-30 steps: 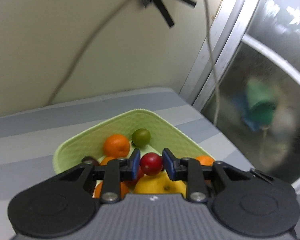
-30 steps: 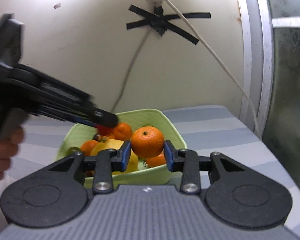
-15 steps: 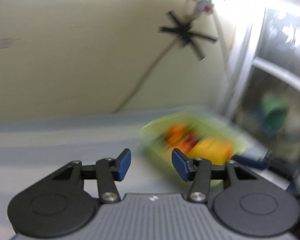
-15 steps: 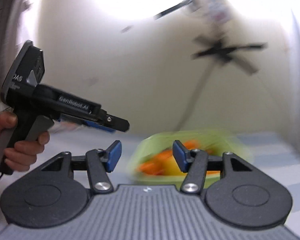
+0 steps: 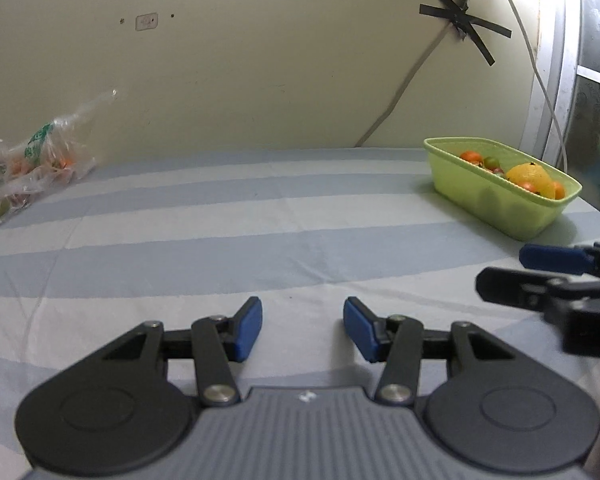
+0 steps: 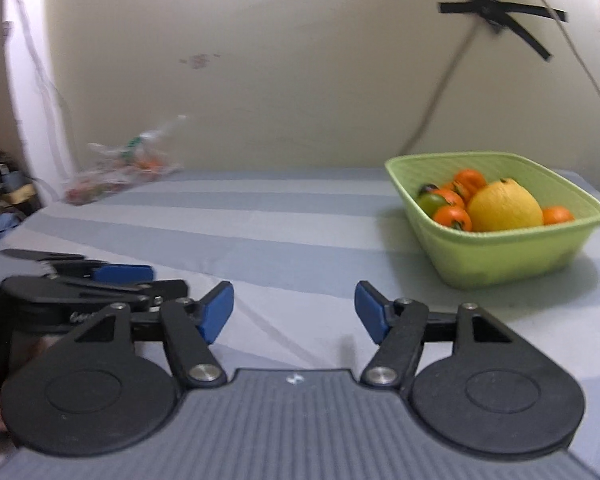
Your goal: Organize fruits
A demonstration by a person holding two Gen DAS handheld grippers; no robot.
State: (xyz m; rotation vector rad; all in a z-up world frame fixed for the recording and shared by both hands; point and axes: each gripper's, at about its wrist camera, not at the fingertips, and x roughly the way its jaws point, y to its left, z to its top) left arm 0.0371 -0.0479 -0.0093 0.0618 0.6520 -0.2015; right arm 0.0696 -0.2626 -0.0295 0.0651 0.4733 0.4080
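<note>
A light green basket (image 5: pixel 480 196) (image 6: pixel 500 252) stands at the right of the striped cloth near the wall. It holds a large yellow fruit (image 6: pixel 504 206) (image 5: pixel 530 178), several oranges (image 6: pixel 452 216) and a green fruit (image 6: pixel 432 202). My left gripper (image 5: pixel 302 330) is open and empty, low over the cloth, well left of the basket. My right gripper (image 6: pixel 294 316) is open and empty, in front and left of the basket. Each gripper shows in the other's view: the right one in the left wrist view (image 5: pixel 540 276) and the left one in the right wrist view (image 6: pixel 100 280).
A clear plastic bag (image 5: pixel 28 164) (image 6: pixel 116 172) with small fruits lies at the far left against the wall. A cable taped to the wall (image 5: pixel 400 92) hangs behind the basket. A window frame (image 5: pixel 560 80) is at the right edge.
Both grippers let go of their fruit, the left a red one and the right an orange, opened, and pulled back from the basket. Both now hover low over the cloth.
</note>
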